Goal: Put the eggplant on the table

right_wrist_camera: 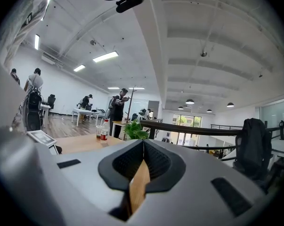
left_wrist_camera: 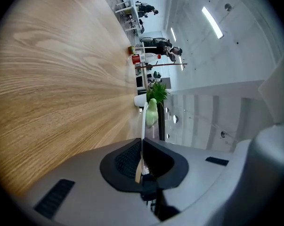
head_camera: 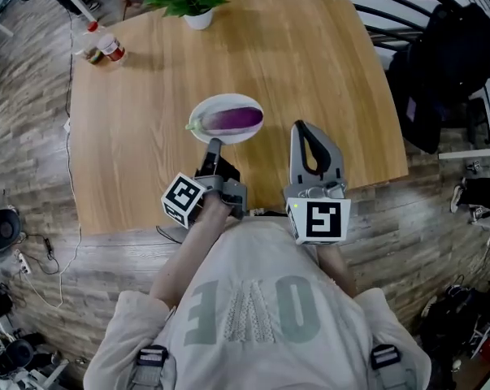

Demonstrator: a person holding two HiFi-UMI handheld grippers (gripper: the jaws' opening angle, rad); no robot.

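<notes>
Eggplant [head_camera: 235, 119]: on plate [head_camera: 197, 128], just beyond left jaws.
Left gripper [head_camera: 214, 145]: clamped on plate rim, rolled sideways.
Right gripper [head_camera: 305, 127]: closed, empty, level above table [head_camera: 326, 63].

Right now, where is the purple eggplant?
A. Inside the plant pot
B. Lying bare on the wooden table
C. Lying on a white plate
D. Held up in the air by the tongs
C: the eggplant lies on the white plate, which sits on the table. The left tongs are closed on the plate's near rim, not on the eggplant.
</notes>
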